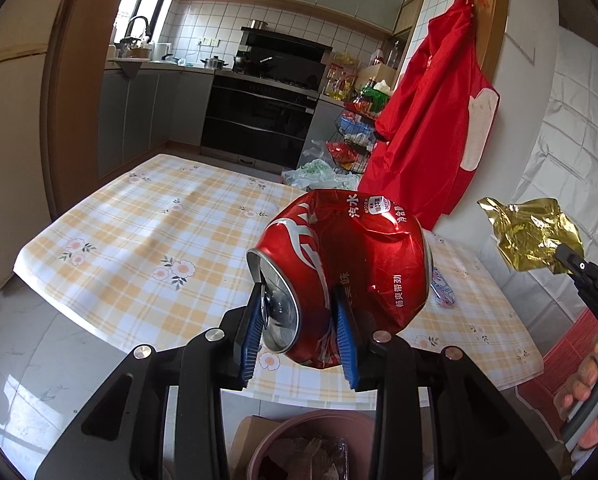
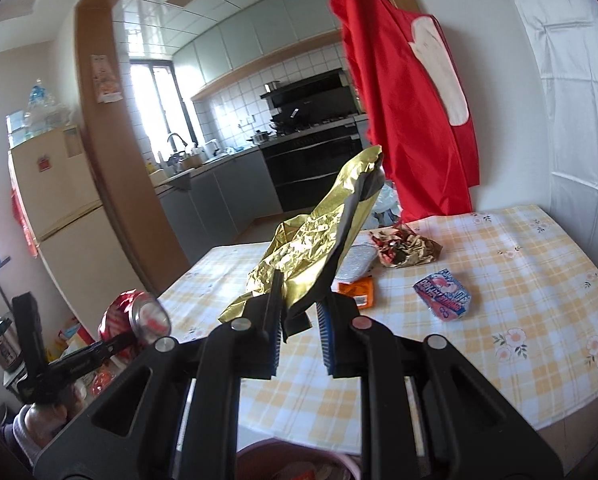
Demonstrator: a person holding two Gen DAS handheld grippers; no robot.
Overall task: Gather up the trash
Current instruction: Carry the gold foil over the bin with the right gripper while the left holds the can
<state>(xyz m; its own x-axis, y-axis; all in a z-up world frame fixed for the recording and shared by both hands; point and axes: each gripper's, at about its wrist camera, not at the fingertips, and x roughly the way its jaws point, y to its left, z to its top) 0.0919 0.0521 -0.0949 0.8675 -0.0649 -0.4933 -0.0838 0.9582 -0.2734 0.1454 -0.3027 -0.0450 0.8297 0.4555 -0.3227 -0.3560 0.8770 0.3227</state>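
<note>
My left gripper (image 1: 299,316) is shut on a crushed red cola can (image 1: 339,264) and holds it in the air above a pink trash bin (image 1: 275,440). The can also shows in the right wrist view (image 2: 135,320). My right gripper (image 2: 299,312) is shut on a crumpled gold foil wrapper (image 2: 311,236), raised over the table's near edge; the wrapper shows in the left wrist view (image 1: 535,236). The bin's rim shows below it (image 2: 299,452).
A checked tablecloth covers the table (image 2: 519,300). On it lie a blue-red snack packet (image 2: 445,294), an orange packet (image 2: 359,292), a crumpled red-gold wrapper (image 2: 403,248) and a silver tray (image 2: 355,262). A red apron (image 2: 403,92) hangs on the wall behind.
</note>
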